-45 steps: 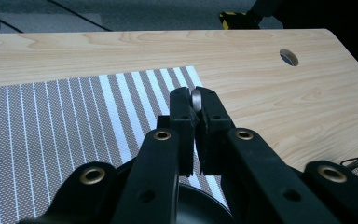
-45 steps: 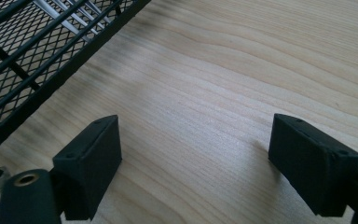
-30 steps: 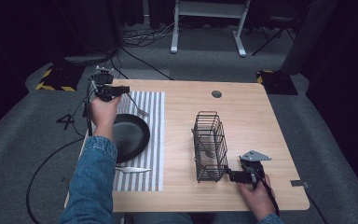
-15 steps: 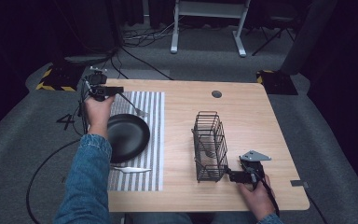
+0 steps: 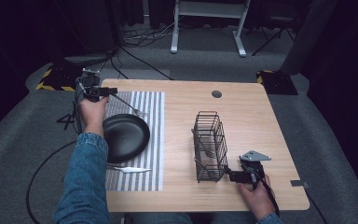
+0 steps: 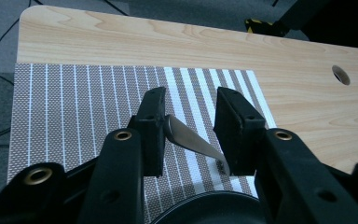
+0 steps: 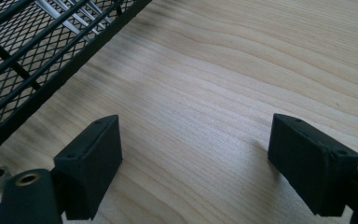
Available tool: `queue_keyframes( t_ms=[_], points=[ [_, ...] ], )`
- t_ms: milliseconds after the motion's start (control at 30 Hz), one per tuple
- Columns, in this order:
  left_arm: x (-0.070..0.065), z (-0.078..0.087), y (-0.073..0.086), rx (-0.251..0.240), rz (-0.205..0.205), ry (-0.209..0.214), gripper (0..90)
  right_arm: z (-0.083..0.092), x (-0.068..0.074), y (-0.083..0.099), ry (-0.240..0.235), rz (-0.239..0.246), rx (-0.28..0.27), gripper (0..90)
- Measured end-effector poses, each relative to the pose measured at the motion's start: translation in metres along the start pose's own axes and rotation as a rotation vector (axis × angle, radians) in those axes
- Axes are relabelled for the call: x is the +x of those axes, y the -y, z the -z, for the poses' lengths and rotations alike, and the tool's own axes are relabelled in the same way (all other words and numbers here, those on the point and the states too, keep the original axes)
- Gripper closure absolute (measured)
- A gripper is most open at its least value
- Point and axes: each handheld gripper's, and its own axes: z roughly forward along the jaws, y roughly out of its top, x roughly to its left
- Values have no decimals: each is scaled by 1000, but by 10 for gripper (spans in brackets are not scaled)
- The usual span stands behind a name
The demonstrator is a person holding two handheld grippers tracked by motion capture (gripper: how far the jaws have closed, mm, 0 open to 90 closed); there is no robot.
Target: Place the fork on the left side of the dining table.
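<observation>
Hovering over the far edge of the striped placemat (image 5: 140,140), the left gripper (image 6: 189,128) has a metal fork handle (image 6: 193,141) lying slantwise between its jaws. The jaws have just been opening; they stand partway apart, and the handle touches the inner face of each pad. In the high view the fork (image 5: 131,108) runs from that gripper across the mat, above the black plate (image 5: 125,136). A white knife (image 5: 130,170) lies below the plate. The right gripper (image 7: 196,163) rests on the wooden table (image 5: 261,121), jaws wide and empty, just beside the wire basket (image 5: 209,144).
</observation>
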Motion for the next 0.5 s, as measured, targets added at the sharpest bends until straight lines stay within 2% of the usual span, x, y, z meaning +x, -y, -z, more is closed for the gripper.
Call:
queue_keyframes(
  t_ms=[167, 333, 400, 500],
  points=[
    [2, -1, 0, 4, -6, -4, 629, 0, 0, 0, 0, 0, 0, 175],
    [8, -3, 5, 12, 8, -14, 625, 0, 0, 0, 0, -1, 0, 175],
    [13, -6, 8, 32, 21, -8, 626, 0, 0, 0, 0, -1, 0, 175],
    [14, -9, 10, 43, 17, -5, 627, 0, 0, 0, 0, -1, -1, 175]
  ],
)
